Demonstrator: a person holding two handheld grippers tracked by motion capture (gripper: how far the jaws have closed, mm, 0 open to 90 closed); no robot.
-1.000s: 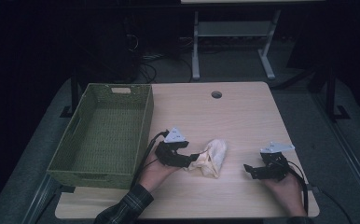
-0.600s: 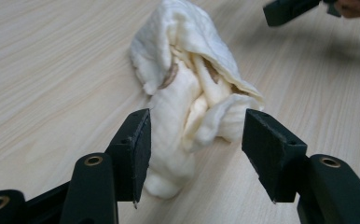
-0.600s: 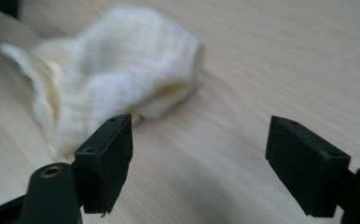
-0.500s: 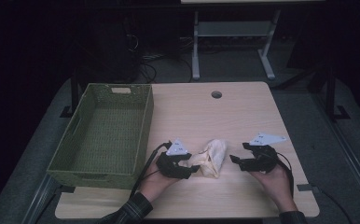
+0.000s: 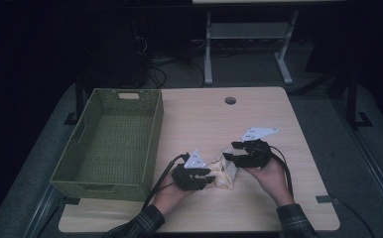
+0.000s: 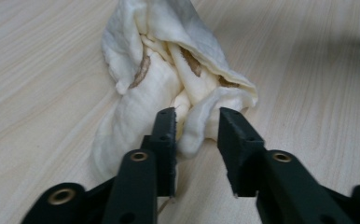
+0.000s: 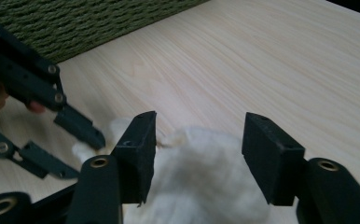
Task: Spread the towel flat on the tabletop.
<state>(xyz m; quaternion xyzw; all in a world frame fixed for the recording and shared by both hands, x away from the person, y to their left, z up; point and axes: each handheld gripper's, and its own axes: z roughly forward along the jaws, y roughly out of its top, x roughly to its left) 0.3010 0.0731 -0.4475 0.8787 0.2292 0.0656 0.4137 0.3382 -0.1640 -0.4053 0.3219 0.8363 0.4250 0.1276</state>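
Both jaws closing on the cloth

My left gripper (image 6: 194,128) straddles a cloth (image 6: 169,79) fold at twelve o'clock; right gripper (image 7: 197,140) half-wide above.

Cloth (image 7: 201,186): blurred in the right gripper view, cut off at 6 o'clock.
Basket (image 7: 75,23): cropped at 12 o'clock edge.

One cloth (image 5: 225,172), one basket (image 5: 111,144), one table (image 5: 259,119) — two tools.
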